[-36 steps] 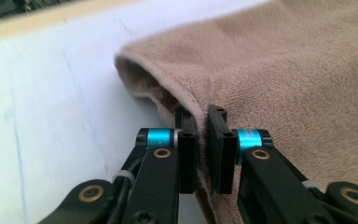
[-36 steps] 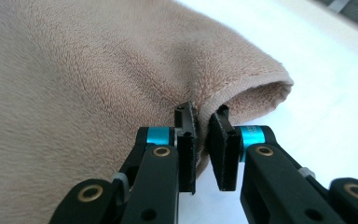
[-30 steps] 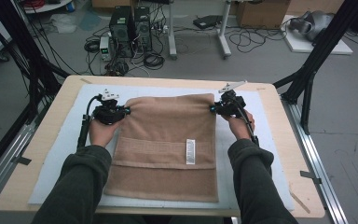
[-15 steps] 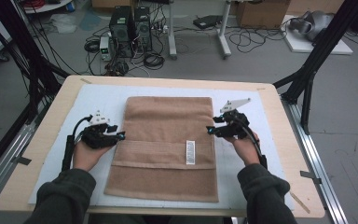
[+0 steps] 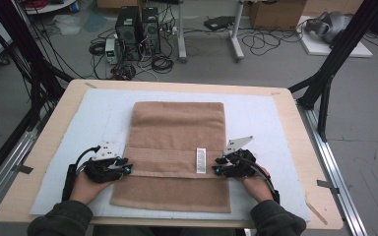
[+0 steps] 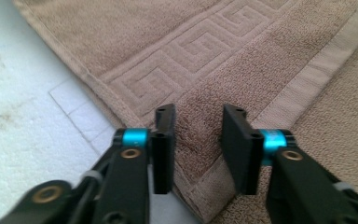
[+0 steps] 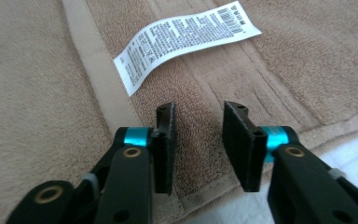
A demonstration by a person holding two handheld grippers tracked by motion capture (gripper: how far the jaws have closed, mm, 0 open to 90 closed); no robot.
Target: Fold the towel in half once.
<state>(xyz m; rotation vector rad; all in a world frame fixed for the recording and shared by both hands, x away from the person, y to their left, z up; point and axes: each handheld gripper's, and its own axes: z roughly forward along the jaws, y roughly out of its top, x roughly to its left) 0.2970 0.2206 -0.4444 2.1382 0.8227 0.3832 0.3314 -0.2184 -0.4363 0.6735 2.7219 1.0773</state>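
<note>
Meanwhile, the folded brown towel (image 5: 177,152) lay flat on the white mat (image 5: 261,118) at the middle of the table (image 5: 285,98). The left gripper (image 5: 127,166) sat at the towel's nine o'clock edge, the right gripper (image 5: 218,166) at its three o'clock edge, near the white care label (image 5: 201,160). Both pairs of jaws had just been closing yet stood narrowly apart, gripping nothing. In the left gripper view the towel's banded edge (image 6: 200,135) lay in the gap between the fingers (image 6: 164,149); in the right gripper view the hem (image 7: 200,140) lay likewise, with the label at eleven o'clock.
</note>
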